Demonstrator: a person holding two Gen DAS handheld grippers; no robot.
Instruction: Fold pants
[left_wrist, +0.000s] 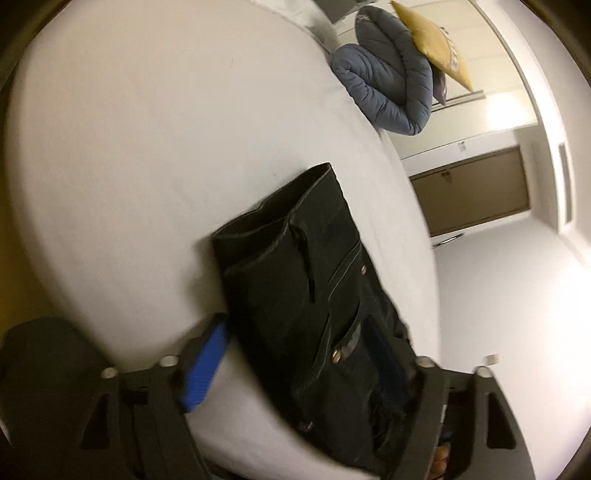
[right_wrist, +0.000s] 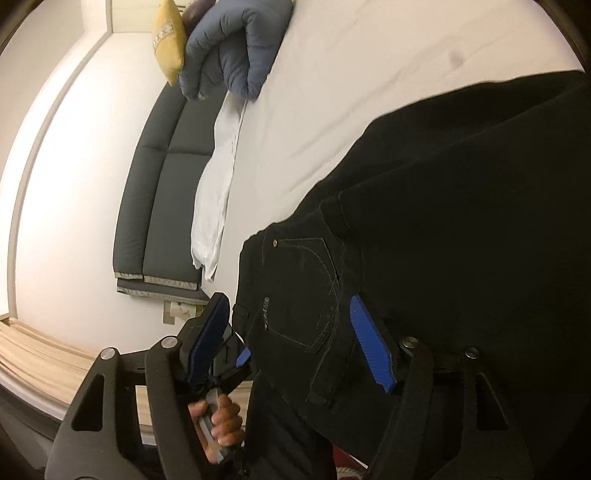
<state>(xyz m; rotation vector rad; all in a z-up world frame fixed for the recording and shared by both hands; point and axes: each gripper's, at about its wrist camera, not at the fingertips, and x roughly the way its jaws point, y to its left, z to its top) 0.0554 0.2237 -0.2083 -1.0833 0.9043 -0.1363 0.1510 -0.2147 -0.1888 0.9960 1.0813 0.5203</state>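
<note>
White-sheeted bed (left_wrist: 147, 155): large, bare over most of its surface. Black jeans (left_wrist: 314, 295): folded, lying near the bed's edge, rivets and pocket stitching visible. Grey-blue padded quilt (left_wrist: 388, 85): rolled at the far end, yellow cushion (left_wrist: 432, 40) against it. Left gripper (left_wrist: 295, 369): jaws wide apart, jeans between them, pads not pressing. Right gripper (right_wrist: 291, 339): jaws apart over the back pocket, nothing clamped.

Motion blur softens the black pants (left_wrist: 317, 295) in the left wrist view, where the left gripper's (left_wrist: 295, 369) right pad lies hidden behind denim. In the right wrist view the frame edge cuts off the pants' legs.
</note>
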